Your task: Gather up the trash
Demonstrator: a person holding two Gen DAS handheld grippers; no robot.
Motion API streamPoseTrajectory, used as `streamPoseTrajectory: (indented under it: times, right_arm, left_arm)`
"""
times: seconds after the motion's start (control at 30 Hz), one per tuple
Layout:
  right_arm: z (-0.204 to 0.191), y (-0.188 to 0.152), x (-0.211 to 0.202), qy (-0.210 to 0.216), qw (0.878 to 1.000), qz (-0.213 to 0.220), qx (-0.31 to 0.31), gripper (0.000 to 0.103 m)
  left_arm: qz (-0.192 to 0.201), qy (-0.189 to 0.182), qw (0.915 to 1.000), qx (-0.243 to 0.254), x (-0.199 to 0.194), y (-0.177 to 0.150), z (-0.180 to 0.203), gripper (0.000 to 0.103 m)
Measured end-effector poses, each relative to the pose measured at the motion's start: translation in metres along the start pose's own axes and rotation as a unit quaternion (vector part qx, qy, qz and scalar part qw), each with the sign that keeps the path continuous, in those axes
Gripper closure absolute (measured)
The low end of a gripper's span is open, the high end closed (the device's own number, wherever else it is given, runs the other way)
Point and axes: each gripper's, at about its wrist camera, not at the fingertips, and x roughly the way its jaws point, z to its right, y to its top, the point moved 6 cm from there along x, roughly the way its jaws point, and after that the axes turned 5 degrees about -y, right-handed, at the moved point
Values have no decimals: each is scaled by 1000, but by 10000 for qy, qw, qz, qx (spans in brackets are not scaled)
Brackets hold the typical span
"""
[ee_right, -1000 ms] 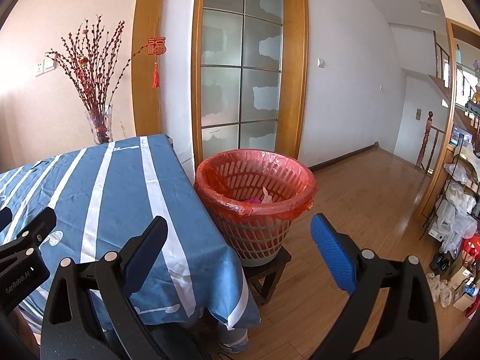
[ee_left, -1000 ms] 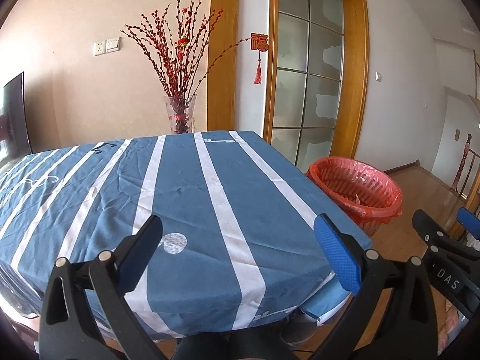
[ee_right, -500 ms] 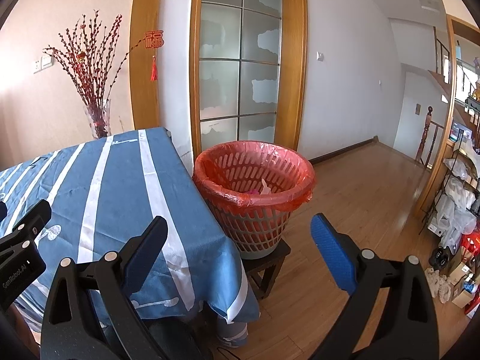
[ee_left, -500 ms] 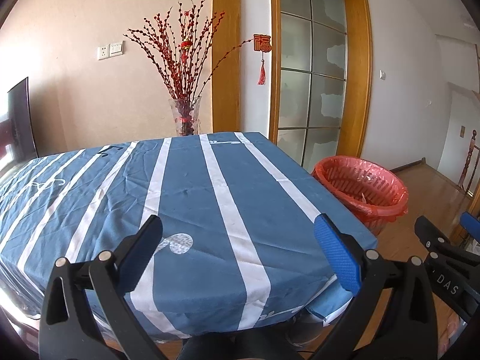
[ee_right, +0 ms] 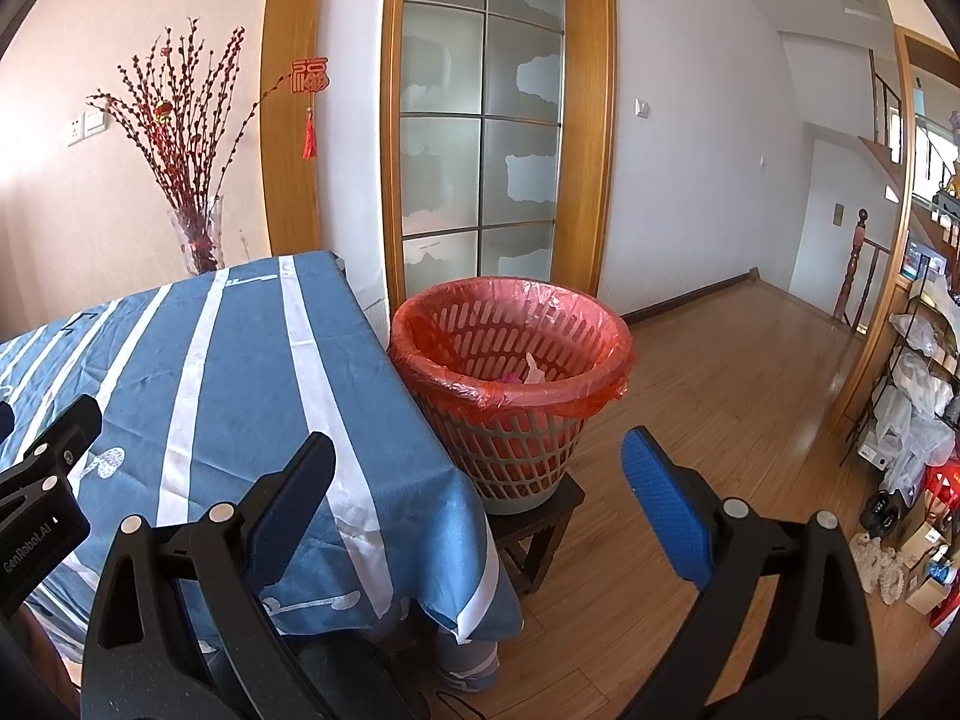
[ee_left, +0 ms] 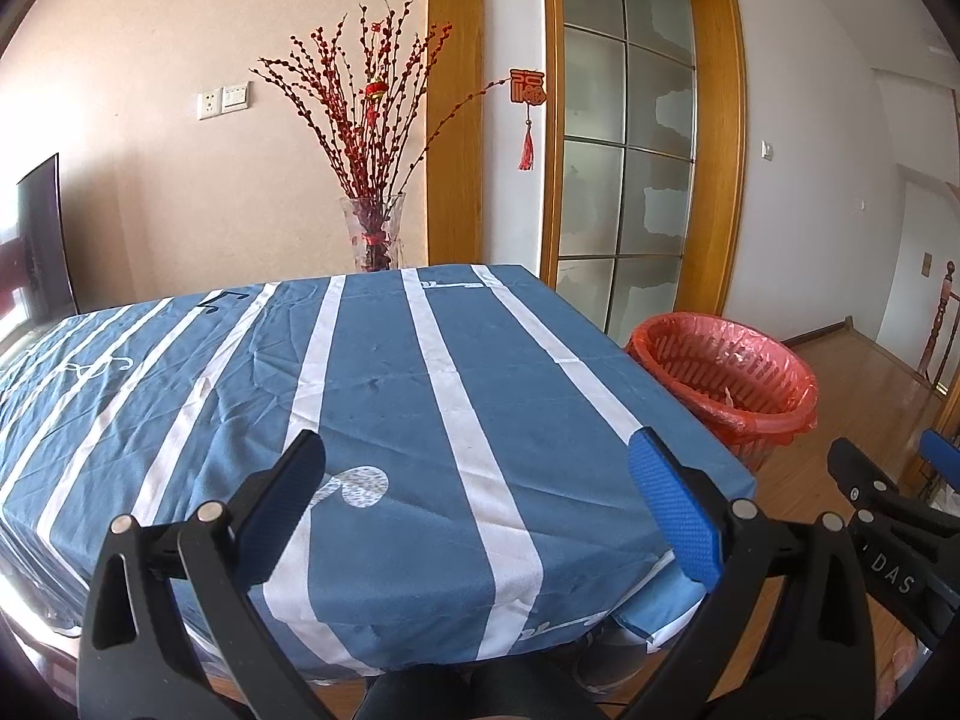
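Beside the striped counter stood one slotted basket with a red liner, holding a few scraps, while two grippers, left gripper and right gripper, were spread, empty.

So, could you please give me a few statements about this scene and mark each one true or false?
1. Both the left gripper and the right gripper are open and hold nothing. True.
2. The basket has a red liner bag. True.
3. The basket stands directly on the floor. False: it sits on a small dark stool.
4. The tablecloth is plain green. False: it is blue with white stripes.
5. The vase holds red branches. True.
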Motion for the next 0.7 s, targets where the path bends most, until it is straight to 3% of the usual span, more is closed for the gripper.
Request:
streamPoseTrajectory:
  times: [0.7]
  right_arm:
    - [0, -1, 1, 19, 10000, -25, 4, 7]
  left_arm:
    - [38, 28, 10000, -62, -3, 2, -1, 4]
